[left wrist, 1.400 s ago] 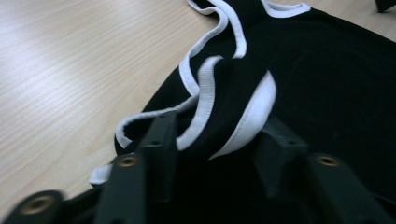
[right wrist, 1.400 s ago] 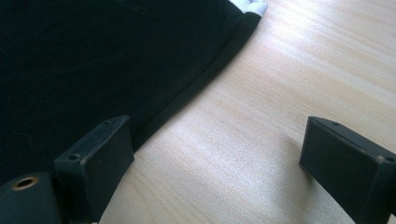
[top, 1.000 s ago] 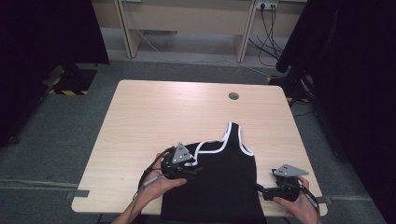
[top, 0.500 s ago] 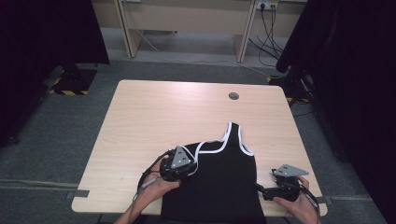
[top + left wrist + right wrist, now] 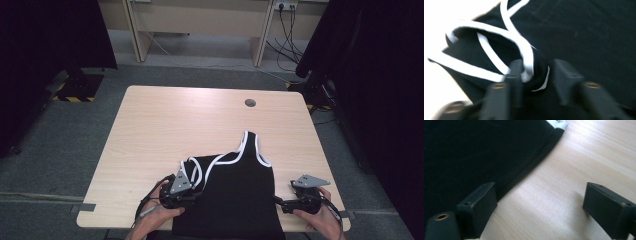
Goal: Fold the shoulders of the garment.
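Since the top (image 5: 235, 192) is soft and limp, its trimmed strap (image 5: 527, 58) suits gripping. Left gripper (image 5: 534, 75) jaws, just reopening, loosely straddle that strap; right gripper (image 5: 540, 202) jaws are spread over the worktop (image 5: 165, 125).

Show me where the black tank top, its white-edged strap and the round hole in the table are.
black tank top (image 5: 240, 200), high view, on its plain front.
white-edged strap (image 5: 250, 137), high view, at its upper tip.
round hole (image 5: 250, 103), high view, on its dark centre.
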